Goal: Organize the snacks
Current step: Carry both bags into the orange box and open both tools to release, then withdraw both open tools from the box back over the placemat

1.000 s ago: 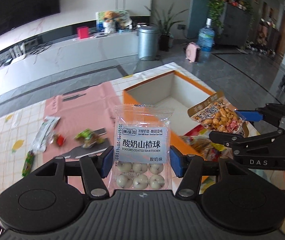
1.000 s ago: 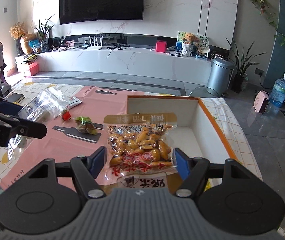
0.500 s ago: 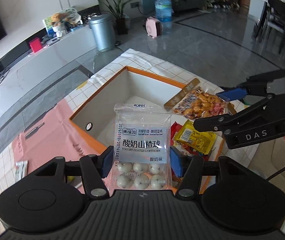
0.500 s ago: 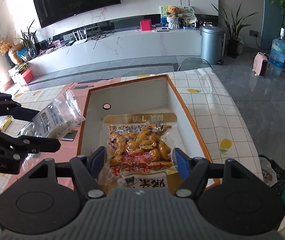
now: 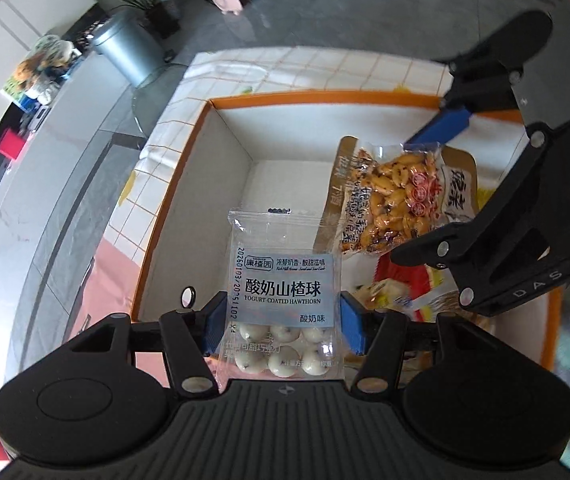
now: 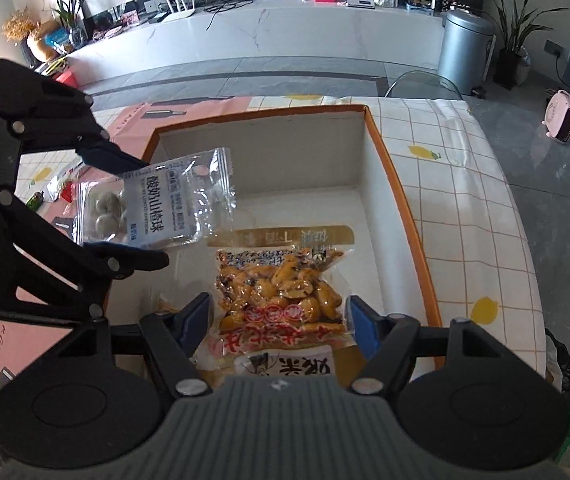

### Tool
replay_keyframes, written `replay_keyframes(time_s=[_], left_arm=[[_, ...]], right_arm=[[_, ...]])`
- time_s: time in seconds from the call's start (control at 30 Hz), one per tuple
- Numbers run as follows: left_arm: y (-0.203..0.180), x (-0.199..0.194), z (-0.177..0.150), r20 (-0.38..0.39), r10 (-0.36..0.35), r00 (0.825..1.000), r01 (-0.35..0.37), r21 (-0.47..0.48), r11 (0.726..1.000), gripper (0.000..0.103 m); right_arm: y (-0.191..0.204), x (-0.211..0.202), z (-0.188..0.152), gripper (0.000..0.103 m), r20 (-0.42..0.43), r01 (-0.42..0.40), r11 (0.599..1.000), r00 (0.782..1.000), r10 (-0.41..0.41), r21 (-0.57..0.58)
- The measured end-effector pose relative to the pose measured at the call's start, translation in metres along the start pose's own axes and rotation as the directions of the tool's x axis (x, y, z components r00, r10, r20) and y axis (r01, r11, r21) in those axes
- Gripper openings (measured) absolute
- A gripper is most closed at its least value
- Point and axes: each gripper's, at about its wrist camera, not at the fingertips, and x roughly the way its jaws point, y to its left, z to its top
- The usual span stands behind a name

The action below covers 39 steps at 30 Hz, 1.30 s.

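Observation:
My left gripper (image 5: 283,330) is shut on a clear yogurt-coated hawthorn ball packet (image 5: 285,292) and holds it over the orange-rimmed white box (image 5: 221,168). My right gripper (image 6: 279,318) is shut on a peanut snack packet (image 6: 281,292) and holds it over the same box (image 6: 393,184). The peanut packet also shows in the left wrist view (image 5: 393,204), to the right of the hawthorn packet. The hawthorn packet shows in the right wrist view (image 6: 165,204), at the left. Several snack packets (image 5: 405,296) lie in the box's near end.
The box sits on a table with a white checked cloth (image 6: 473,216) and a pink mat (image 6: 133,120). A few small snacks (image 6: 57,192) lie on the mat at the left. A grey bin (image 6: 465,48) stands on the floor beyond.
Both grippers have moved forward and tipped down over the box, each with its packet. The box's inside now fills both views.

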Motion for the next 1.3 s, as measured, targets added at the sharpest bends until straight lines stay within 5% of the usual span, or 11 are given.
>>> replay_keyframes(time_s=[0.33, 0.83, 1.3], left_arm=[[0.015, 0.055, 0.014, -0.081, 0.004, 0.997, 0.005, 0.113, 0.994, 0.066], [0.026, 0.098, 0.007, -0.135, -0.039, 0.99, 0.057, 0.13, 0.99, 0.074], [0.05, 0.031, -0.015, 0.017, -0.065, 0.998, 0.065, 0.029, 0.997, 0.077]], right_arm=[[-0.012, 0.058, 0.027, 0.07, -0.111, 0.001, 1.0, 0.994, -0.003, -0.019], [-0.011, 0.107, 0.038, 0.07, -0.281, -0.021, 0.994, 0.96, -0.009, -0.103], [-0.022, 0.121, 0.055, 0.071, -0.35, -0.102, 0.994, 0.933, 0.082, -0.037]])
